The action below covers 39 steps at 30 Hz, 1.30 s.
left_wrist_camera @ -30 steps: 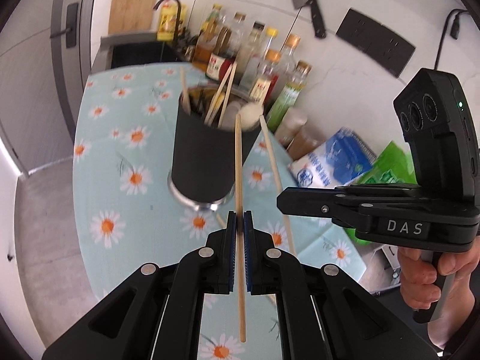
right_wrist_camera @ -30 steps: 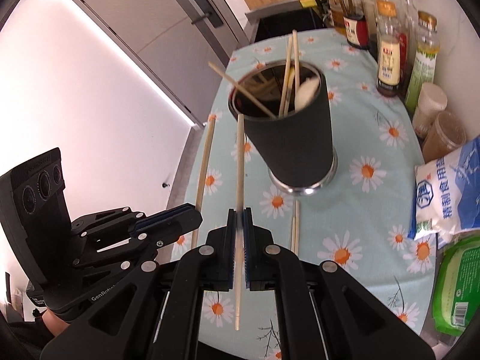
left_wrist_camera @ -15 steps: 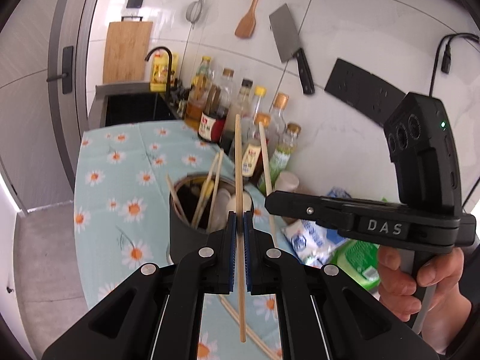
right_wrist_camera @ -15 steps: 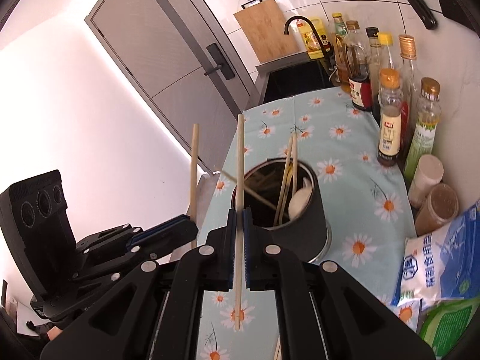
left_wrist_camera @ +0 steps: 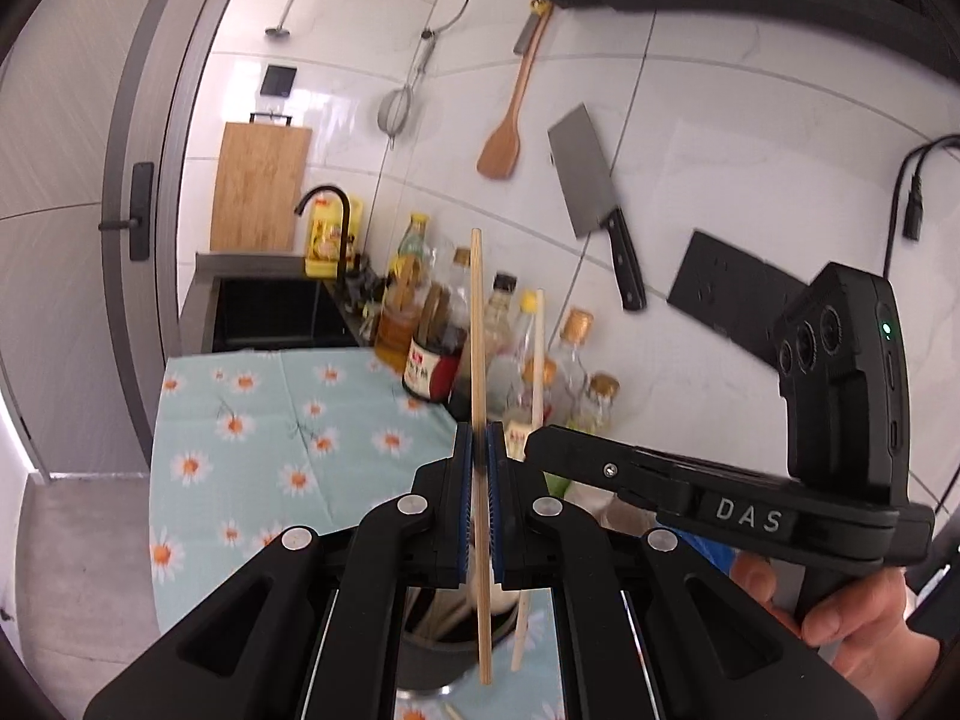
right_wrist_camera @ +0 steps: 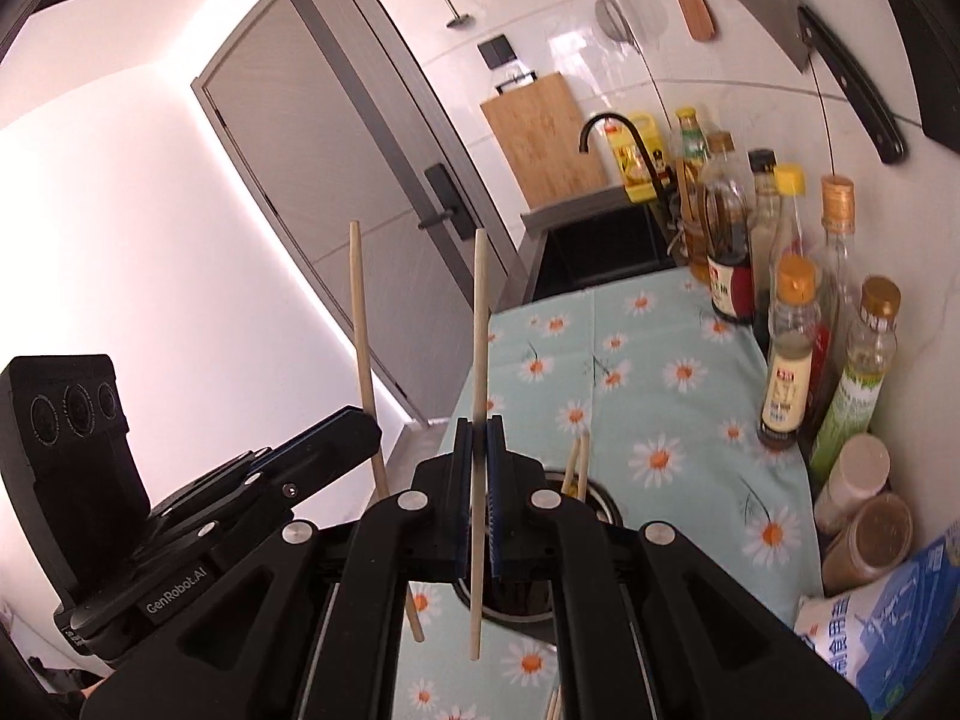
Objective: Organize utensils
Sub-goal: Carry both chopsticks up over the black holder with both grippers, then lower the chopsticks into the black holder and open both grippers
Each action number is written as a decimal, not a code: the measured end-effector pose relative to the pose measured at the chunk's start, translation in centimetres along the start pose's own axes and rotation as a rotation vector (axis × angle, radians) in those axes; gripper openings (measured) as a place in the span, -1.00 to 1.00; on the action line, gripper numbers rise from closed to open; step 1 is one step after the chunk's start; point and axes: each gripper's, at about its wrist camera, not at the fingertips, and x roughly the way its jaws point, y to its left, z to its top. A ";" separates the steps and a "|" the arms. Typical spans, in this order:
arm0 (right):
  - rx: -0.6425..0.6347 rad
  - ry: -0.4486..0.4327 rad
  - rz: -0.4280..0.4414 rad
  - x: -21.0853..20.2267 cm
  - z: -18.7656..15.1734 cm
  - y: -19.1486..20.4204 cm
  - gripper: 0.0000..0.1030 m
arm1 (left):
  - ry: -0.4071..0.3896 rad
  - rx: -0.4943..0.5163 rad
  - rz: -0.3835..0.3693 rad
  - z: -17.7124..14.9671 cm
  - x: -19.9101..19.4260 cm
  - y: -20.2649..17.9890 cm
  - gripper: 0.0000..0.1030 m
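My left gripper (left_wrist_camera: 479, 450) is shut on a wooden chopstick (left_wrist_camera: 474, 330) that stands nearly upright between its blue pads. The right gripper (left_wrist_camera: 534, 444) reaches in from the right beside it with a second chopstick (left_wrist_camera: 539, 354). In the right wrist view the right gripper (right_wrist_camera: 479, 438) is shut on its upright chopstick (right_wrist_camera: 478, 330), and the left gripper (right_wrist_camera: 360, 429) holds its own chopstick (right_wrist_camera: 360, 330) just to the left. The black utensil holder (left_wrist_camera: 432, 660) sits below both grippers, mostly hidden. Its rim (right_wrist_camera: 606, 501) shows with several chopsticks (right_wrist_camera: 575, 465) inside.
Sauce and oil bottles (right_wrist_camera: 786, 354) line the wall on the daisy tablecloth (right_wrist_camera: 660, 372). Two jars (right_wrist_camera: 864, 534) and a blue-white bag (right_wrist_camera: 888, 612) lie at the right. A sink (left_wrist_camera: 270, 312), cutting board (left_wrist_camera: 258, 186) and hanging cleaver (left_wrist_camera: 591, 180) are behind. Loose chopsticks (right_wrist_camera: 555, 708) lie on the cloth.
Both grippers have risen with their chopsticks and tilted upward. The utensil holder has slid from the middle of each view to below the jaws, and more wall shows.
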 end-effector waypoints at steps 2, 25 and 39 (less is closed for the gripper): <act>-0.002 -0.031 0.001 0.0 0.6 0.0 -0.89 | -0.016 -0.001 -0.001 0.2 0.3 0.1 -0.92; -0.071 -0.084 -0.120 4.4 -2.6 -3.1 -0.89 | -0.001 -0.030 0.041 -3.7 5.3 3.1 -0.91; -0.050 -0.075 -0.123 2.6 -3.2 -2.7 -0.53 | 0.011 -0.060 0.044 -4.5 3.4 3.3 -0.90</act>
